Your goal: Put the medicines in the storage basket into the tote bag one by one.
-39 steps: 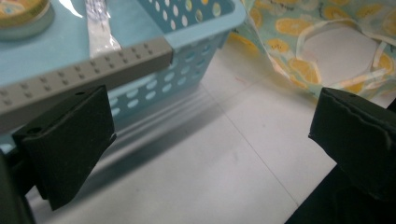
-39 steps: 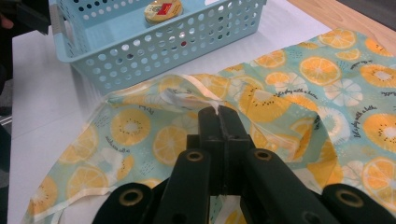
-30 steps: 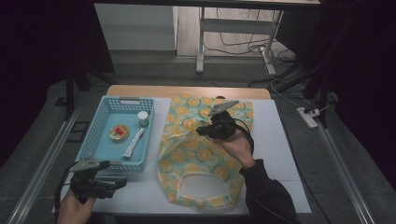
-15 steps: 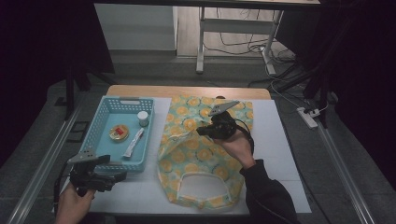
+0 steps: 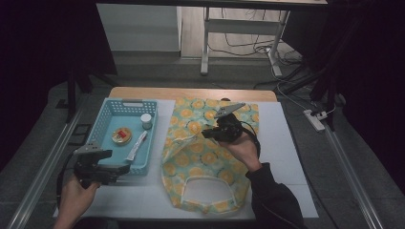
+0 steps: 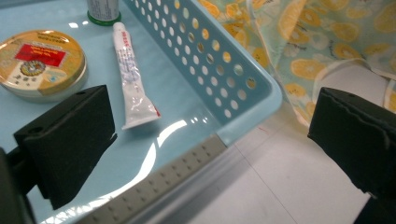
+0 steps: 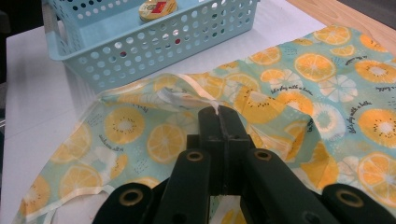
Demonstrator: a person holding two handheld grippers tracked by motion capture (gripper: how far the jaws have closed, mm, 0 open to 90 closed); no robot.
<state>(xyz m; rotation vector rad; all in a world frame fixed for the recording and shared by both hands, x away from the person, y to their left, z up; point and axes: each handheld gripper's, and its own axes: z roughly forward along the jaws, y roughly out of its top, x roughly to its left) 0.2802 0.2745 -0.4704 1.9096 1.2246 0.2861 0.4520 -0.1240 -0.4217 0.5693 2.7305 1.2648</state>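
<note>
A teal cloth printed with orange slices lies spread on the white table cover, its white-edged loop toward me. My right gripper hovers over the cloth's middle, shut on a white strap of the cloth and holding that fold slightly raised. A light blue perforated basket stands to the left; it holds a round gold tin, a white tube and a small white bottle. My left gripper is open at the basket's near right corner, with the tube and tin just ahead.
The wooden table edge shows at the back. Bare white cover lies right of the cloth. Metal rails run along both sides of the table, and a power strip lies on the floor at the right.
My left gripper has moved forward and slightly right, up to the basket's near corner. The right gripper holds the same spot on the cloth.
</note>
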